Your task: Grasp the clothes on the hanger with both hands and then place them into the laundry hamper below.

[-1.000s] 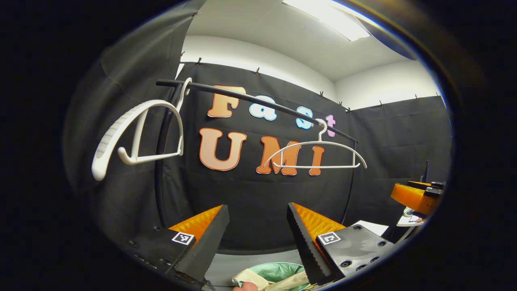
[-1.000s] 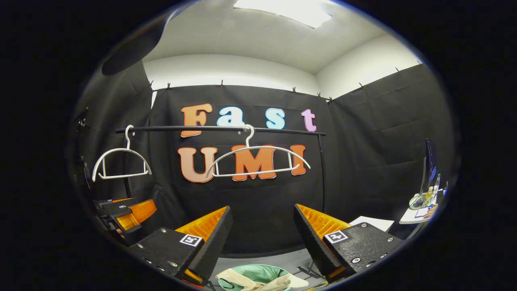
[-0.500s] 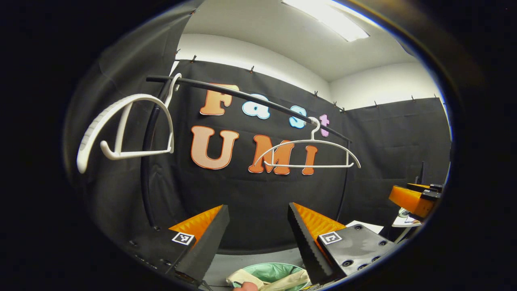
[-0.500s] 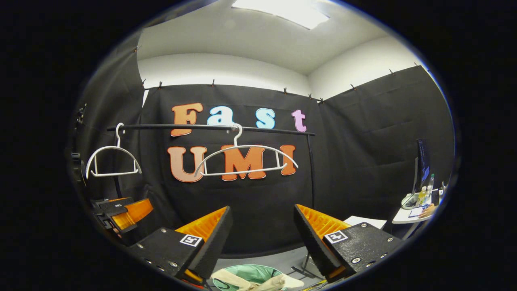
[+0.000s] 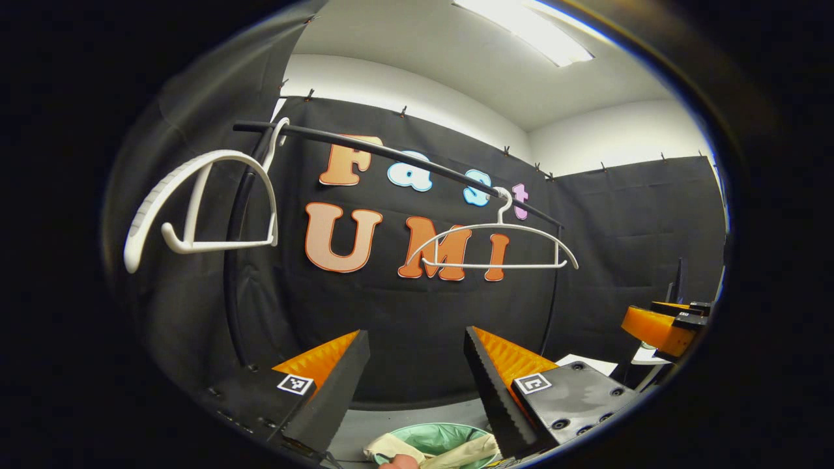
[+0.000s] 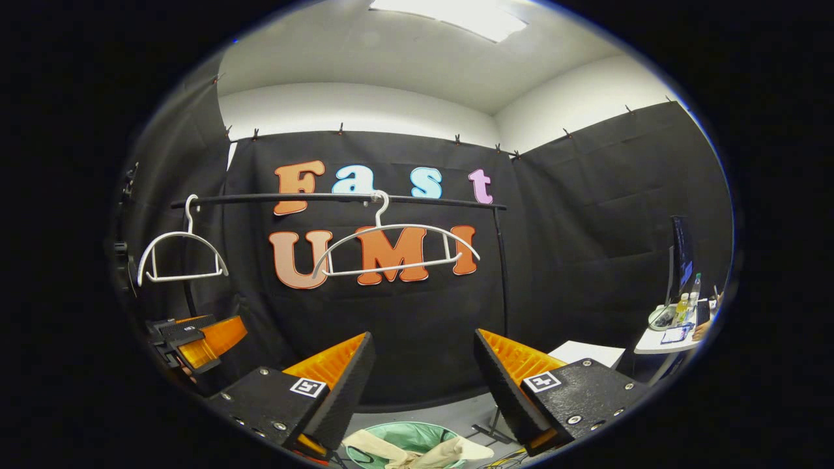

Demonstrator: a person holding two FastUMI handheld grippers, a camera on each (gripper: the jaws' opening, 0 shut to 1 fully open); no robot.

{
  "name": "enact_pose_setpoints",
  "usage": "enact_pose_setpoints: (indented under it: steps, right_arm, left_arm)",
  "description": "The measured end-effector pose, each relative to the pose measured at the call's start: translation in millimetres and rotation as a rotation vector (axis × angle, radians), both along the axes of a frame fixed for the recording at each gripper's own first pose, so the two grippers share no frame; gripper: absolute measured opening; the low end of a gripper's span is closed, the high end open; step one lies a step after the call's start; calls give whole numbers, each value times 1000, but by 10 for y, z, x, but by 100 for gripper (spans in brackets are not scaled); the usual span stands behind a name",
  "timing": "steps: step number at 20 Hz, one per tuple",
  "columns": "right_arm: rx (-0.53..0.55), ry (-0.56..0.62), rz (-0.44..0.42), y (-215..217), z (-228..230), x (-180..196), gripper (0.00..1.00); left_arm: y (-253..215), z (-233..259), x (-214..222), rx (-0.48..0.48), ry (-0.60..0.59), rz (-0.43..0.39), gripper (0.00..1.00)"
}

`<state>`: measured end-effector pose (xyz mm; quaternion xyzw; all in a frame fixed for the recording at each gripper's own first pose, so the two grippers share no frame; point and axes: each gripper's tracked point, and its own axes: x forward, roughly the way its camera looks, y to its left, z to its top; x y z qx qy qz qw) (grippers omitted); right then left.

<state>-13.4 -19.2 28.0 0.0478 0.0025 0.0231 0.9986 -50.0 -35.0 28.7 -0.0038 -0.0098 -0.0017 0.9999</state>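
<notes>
1. Hangers: I counted two, both white and both bare, on one black rail [image 6: 339, 198]. The near hanger [image 5: 195, 202] hung at the rail's left end; the far hanger [image 5: 495, 244] hung further along it.
2. I saw one laundry hamper [image 6: 404, 438] with a pale green liner, on the floor below the rail, and one heap of cream clothes [image 6: 417, 451] lying in it and over its rim. In the left gripper view the same clothes [image 5: 430, 449] sat in the hamper's mouth.
3. I had two tongs. The left gripper [image 5: 417, 384] stood with its jaws wide apart, holding and touching nothing, above the hamper.
4. The right gripper [image 6: 423, 384] was equally wide open and empty, also above the hamper. Each gripper appeared at the edge of the other's view, well apart.
5. A small white table [image 6: 664, 339] with bottles stood off to the right, and a white sheet [image 6: 589, 354] lay low beyond my right finger.
6. Between the tongs and the hamper I saw nothing in the way.
</notes>
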Motion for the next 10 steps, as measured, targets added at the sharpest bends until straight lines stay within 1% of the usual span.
enact_pose_setpoints:
  steps: [3, 4, 5, 10]
  right_arm:
    - [3, 7, 8, 28, -31, 9, 94]
    - [0, 7, 9, 29, -32, 4, 94]
    - [-3, 7, 9, 33, -39, 14, 94]
    - [-4, 15, 9, 56, -69, 9, 94]
  left_arm:
    - [18, -5, -1, 6, -1, 4, 96]
    - [27, 0, 4, 7, -2, 7, 100]
    - [38, -9, 6, 8, -2, 9, 96]
    - [61, -32, 4, 2, 4, 17, 96]
